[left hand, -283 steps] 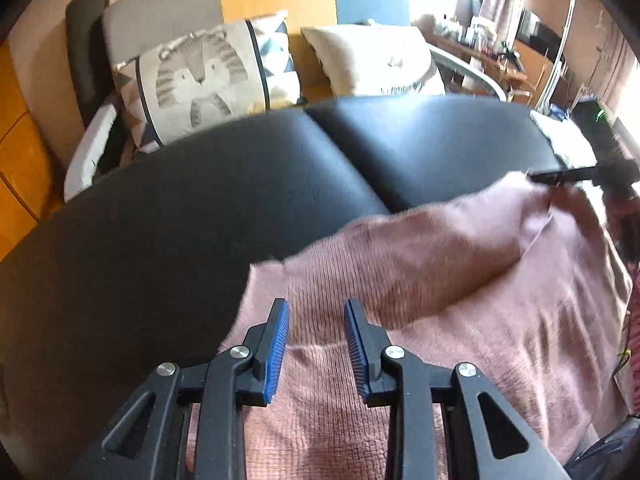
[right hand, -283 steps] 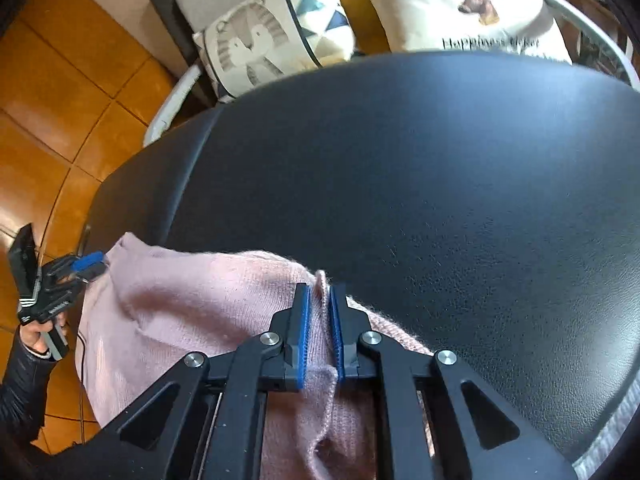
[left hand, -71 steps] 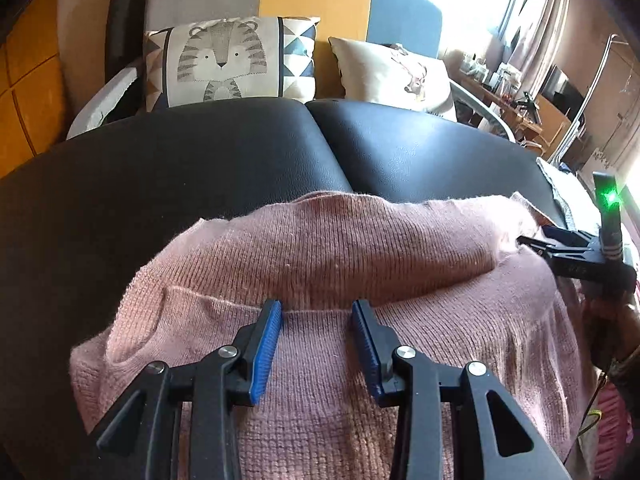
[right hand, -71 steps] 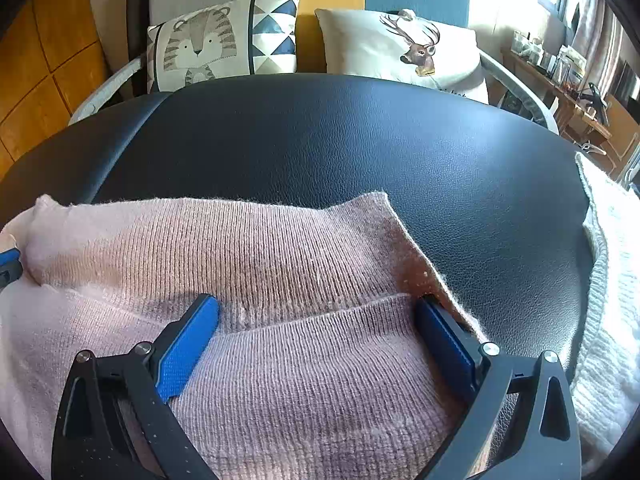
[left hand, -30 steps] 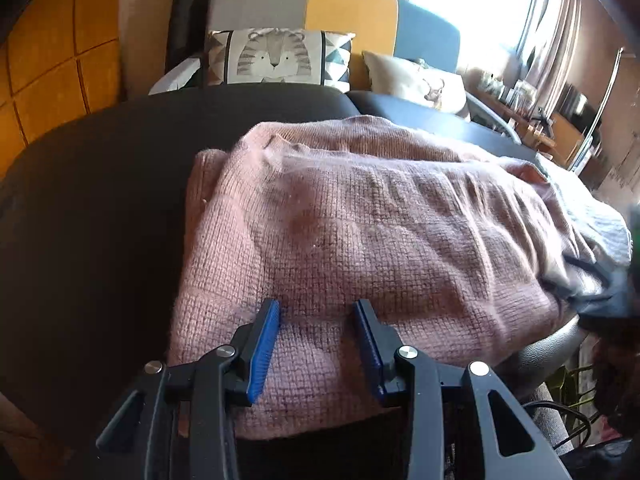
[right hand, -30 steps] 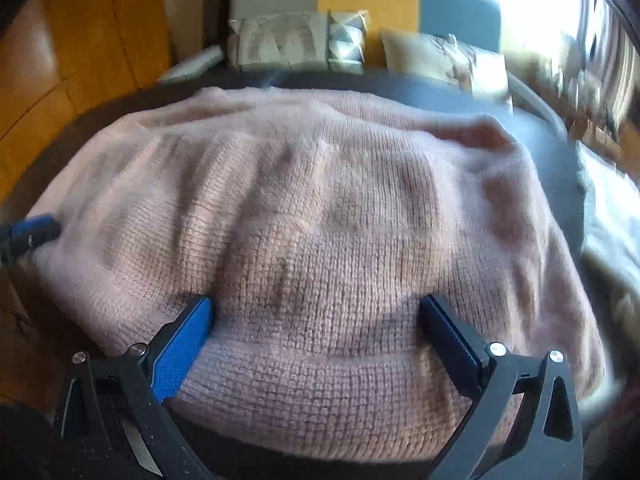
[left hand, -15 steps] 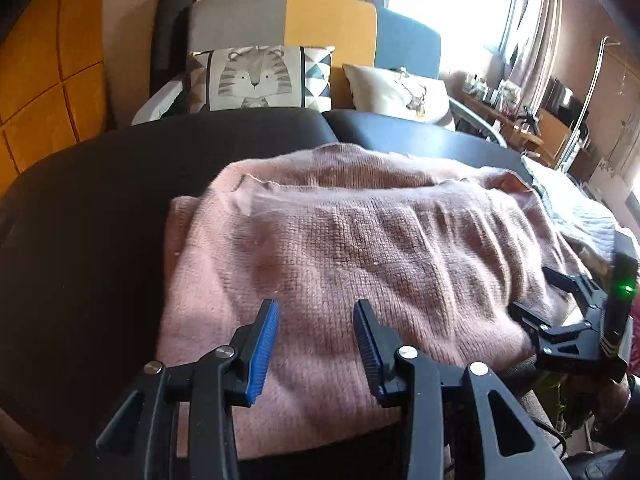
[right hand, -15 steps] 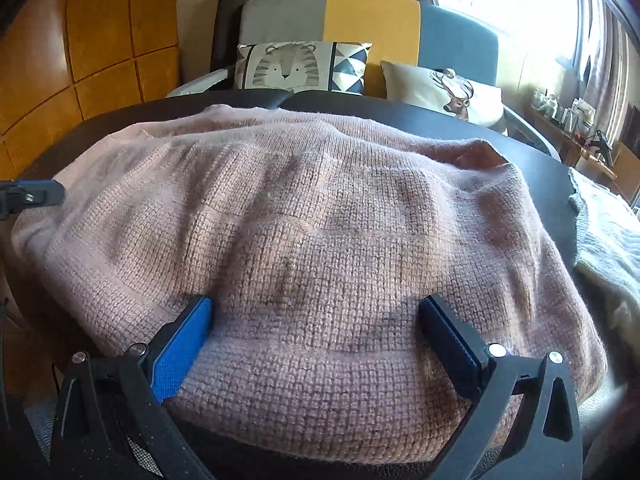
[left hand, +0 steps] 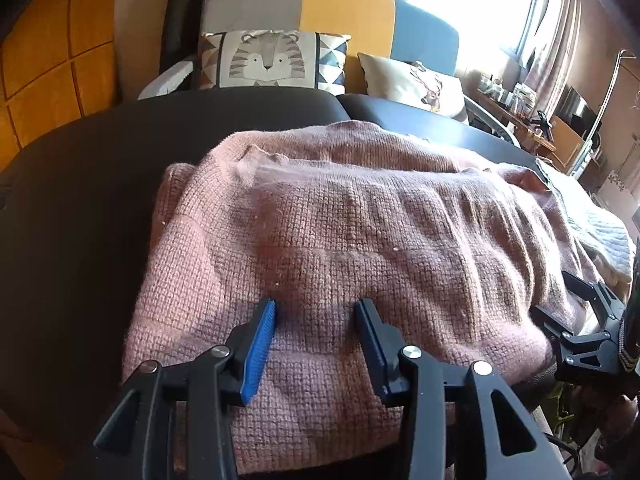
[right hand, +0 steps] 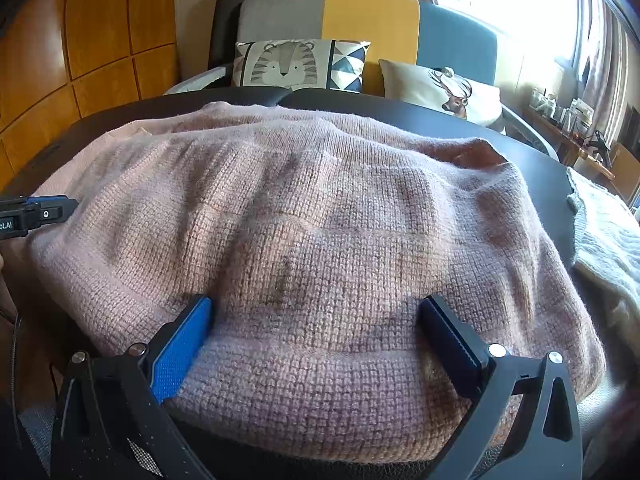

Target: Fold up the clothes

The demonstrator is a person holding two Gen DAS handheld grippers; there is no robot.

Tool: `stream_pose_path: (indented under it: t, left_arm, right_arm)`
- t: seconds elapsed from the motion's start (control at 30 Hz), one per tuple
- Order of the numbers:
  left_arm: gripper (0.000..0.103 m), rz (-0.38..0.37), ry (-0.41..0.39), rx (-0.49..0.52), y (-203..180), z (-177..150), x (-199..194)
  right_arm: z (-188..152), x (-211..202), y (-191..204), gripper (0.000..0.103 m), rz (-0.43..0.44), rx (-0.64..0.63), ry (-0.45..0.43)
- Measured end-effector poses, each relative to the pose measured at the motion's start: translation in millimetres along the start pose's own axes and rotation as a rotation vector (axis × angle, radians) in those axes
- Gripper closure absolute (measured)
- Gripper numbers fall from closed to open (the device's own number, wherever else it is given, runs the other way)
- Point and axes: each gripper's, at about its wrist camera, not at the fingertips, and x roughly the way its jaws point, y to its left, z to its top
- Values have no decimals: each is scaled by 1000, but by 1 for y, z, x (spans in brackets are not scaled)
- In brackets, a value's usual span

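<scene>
The left gripper [left hand: 316, 310], black with blue ribbed pads, hovered over the near hem of a folded pink knitted sweater [left hand: 360, 232]; its jaws stood apart and were opening, with nothing pinched between them. The right gripper [right hand: 316, 312], of the same make, was spread wide above the same near edge of the sweater, its pads clear of the knit on both sides.

The sweater lay in a broad, layered rectangle on a black leather-like padded surface [left hand: 80, 200], near that surface's front edge.

The left wrist view alone showed the sweater's left side, where a folded layer ended short of the layer beneath it, and bare black padding to its left. It also showed the right gripper from outside, at the sweater's right corner, but whether it touched the knit there could not be told. The right wrist view alone showed the tip of the left gripper at the far left edge, just beside the sweater, and a raised fold at the sweater's far right corner.

A white knitted garment [right hand: 608, 240] lay just beside the sweater on the right. Behind the padding stood a sofa with grey, yellow and blue panels [right hand: 372, 16], bearing a tiger-print cushion [right hand: 288, 66] and a cream deer-print cushion [right hand: 444, 88]. Orange wooden panelling [right hand: 100, 40] filled the left.
</scene>
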Motion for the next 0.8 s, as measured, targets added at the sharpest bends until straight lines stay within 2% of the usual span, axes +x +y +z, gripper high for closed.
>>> stream_pose_path:
  t: [0.1, 0.3, 0.4, 0.47, 0.5, 0.6, 0.67, 0.73, 0.8]
  left_arm:
    - [60, 19, -10, 25, -4, -1, -2]
    - [60, -18, 16, -44, 4, 6, -13]
    - [60, 2, -13, -45, 5, 6, -23]
    - [60, 24, 11, -44, 6, 2, -14]
    - [60, 35, 24, -43, 6, 0, -9]
    - [59, 41, -21, -31, 5, -6, -6]
    - [59, 37, -25, -39, 6, -7, -8]
    - [59, 30, -14, -64, 8, -2, -12]
    - [59, 47, -47, -62, 7, 11, -21]
  right_arm:
    - [1, 0, 0, 0, 2, -1, 8]
    - [15, -6, -5, 0, 19, -6, 79]
    - [22, -27, -25, 0, -62, 67, 6]
    - [20, -36, -43, 0, -100, 120, -35]
    - [15, -32, -49, 0, -84, 119, -25]
    - [0, -18, -64, 0, -39, 115, 1]
    - [-6, -19, -62, 0, -43, 93, -27]
    - [1, -18, -64, 0, -39, 105, 8]
    - [16, -21, -68, 0, -31, 128, 28]
